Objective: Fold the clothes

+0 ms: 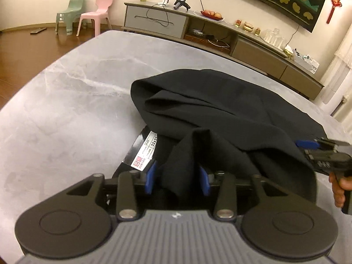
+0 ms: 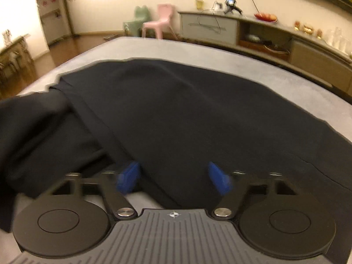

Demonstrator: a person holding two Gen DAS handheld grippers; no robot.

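Note:
Black trousers (image 1: 220,101) lie crumpled on the grey marble table (image 1: 66,110), a white size label (image 1: 144,151) showing at their near edge. My left gripper (image 1: 178,178) is open, and an upright fold of the black cloth stands loosely between its blue pads (image 1: 151,176). In the right wrist view, which is blurred, the trousers (image 2: 187,110) spread flat across the table (image 2: 308,83). My right gripper (image 2: 175,177) hovers open at their near edge, pads wide apart with cloth beneath them. The left wrist view shows that right gripper (image 1: 308,146) over the cloth's right side, held by a hand (image 1: 337,187).
A long TV cabinet (image 1: 220,28) with small items runs along the far wall. A pink chair (image 1: 96,15) and a green chair (image 1: 70,13) stand on the wooden floor beyond the table's far left corner. Bare tabletop lies left of the trousers.

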